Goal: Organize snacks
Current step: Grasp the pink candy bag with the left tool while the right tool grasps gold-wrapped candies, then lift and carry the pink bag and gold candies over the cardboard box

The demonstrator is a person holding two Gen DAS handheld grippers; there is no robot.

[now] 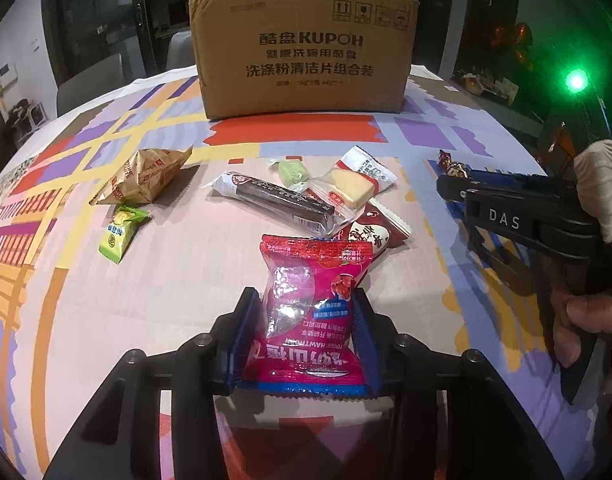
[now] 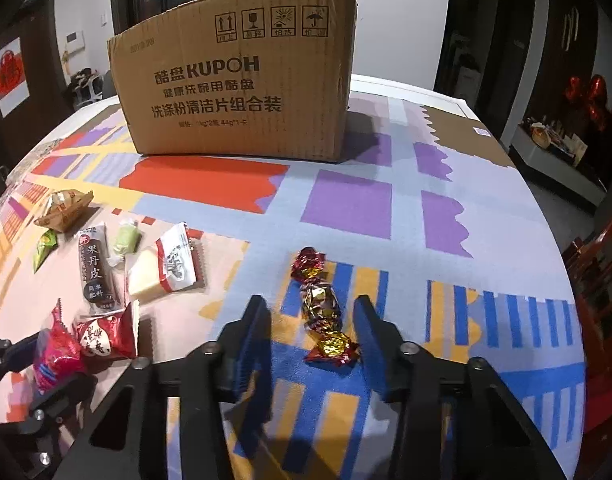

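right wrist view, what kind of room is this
Probably a home dining or living room: a table under a patterned tablecloth, a red wooden chair, and a cluttered sideboard along the wall.

Right tool straddling foil candy, cardboard box behind
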